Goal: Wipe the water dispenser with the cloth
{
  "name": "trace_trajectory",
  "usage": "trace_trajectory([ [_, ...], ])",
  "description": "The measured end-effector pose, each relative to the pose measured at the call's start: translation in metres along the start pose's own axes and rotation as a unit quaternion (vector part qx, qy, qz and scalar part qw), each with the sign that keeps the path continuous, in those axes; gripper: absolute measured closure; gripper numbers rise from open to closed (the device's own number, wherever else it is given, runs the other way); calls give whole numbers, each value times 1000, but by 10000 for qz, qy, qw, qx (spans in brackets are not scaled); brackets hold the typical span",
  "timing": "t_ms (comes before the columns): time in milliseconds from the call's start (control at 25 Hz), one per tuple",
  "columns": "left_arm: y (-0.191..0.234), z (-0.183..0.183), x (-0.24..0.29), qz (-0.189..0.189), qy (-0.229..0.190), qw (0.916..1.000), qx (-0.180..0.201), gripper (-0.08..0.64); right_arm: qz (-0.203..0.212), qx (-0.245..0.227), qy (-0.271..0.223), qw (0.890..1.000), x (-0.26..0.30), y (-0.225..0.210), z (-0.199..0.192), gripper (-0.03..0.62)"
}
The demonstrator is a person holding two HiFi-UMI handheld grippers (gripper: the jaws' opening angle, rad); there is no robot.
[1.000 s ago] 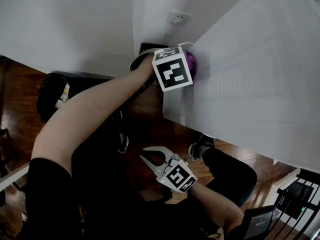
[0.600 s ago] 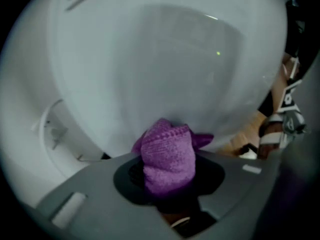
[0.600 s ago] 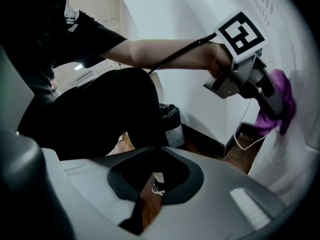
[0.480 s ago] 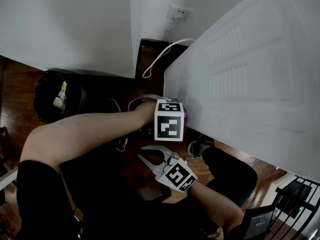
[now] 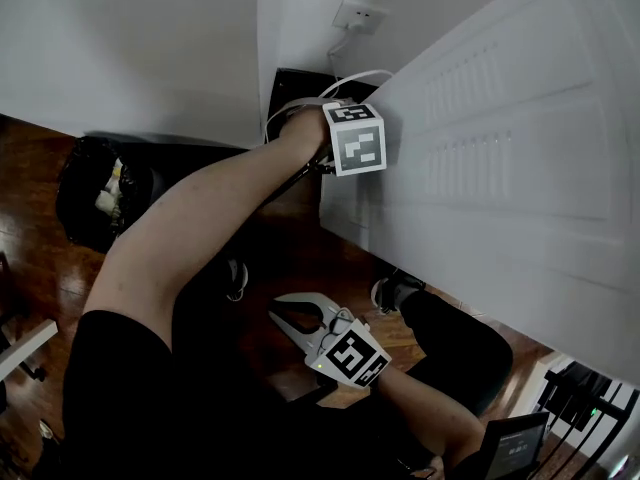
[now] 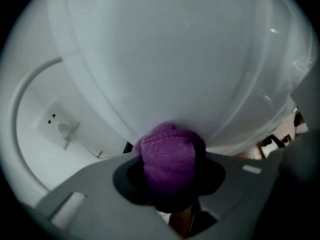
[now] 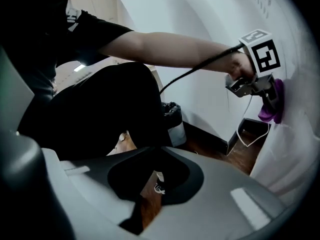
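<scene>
Both left gripper (image 6: 169, 173) jaws opening (cloth (image 6: 169, 146) between); gripper higher.

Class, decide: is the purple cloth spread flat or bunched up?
Bunched up: the cloth shows as a rounded wad, pressed against the water dispenser.

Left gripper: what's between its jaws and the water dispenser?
A purple knitted cloth: the left gripper clamps it, jaws just eased slightly wider, its end pressed on the white water dispenser. Shown in the left gripper view.

cloth (image 6: 168, 150) against water dispenser (image 5: 500, 168) side | wall socket (image 5: 358, 14) behind | bin (image 5: 92, 196) far left
</scene>
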State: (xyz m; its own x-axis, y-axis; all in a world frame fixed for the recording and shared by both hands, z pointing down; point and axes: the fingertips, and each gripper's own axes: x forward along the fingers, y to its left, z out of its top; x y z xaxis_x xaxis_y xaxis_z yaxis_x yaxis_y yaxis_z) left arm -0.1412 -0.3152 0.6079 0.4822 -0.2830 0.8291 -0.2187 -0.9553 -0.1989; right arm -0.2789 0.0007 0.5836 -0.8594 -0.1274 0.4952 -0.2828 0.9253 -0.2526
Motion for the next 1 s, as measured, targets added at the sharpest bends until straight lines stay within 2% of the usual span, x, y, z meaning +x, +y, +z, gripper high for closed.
trace_trajectory([
  [120,12,-4,5,133,-101,9997,-173,402,39,118,-53,9999,0,0,2,563],
  [240,-3,-4,5,-72,-351,9988,-338,403,50,195,-33,9998,1,0,1,563],
  [320,-39,-9,9,-491,-491,9969,-378,403,44,219,-10,9997,2,-1,-1,563],
  [400,-98,-18,11,-1100,-514,9924,-185,403,35,255,-10,9997,2,-3,-1,563],
  [520,-190,-31,10,-2042,-381,9782,47,402,23,320,-43,9995,2,-5,0,563],
  [600,-215,-38,17,-2246,-299,9739,144,402,18,374,-45,9993,2,-6,-1,563],
  [640,-212,-41,24,-2182,-264,9754,171,402,12,406,-41,9992,2,-7,-3,563],
  [720,-175,-46,46,-1760,-233,9841,83,402,-8,476,-45,9989,3,-9,-5,563],
  [840,-85,-45,68,-688,-219,9974,-70,401,-6,632,-122,9979,1,-11,-2,563],
  [920,-32,-43,72,-117,-108,9998,-133,400,67,813,-219,9964,-1,-11,3,563],
  [1000,2,-42,73,210,28,9998,20,396,127,1017,-319,9942,-2,-11,7,563],
])
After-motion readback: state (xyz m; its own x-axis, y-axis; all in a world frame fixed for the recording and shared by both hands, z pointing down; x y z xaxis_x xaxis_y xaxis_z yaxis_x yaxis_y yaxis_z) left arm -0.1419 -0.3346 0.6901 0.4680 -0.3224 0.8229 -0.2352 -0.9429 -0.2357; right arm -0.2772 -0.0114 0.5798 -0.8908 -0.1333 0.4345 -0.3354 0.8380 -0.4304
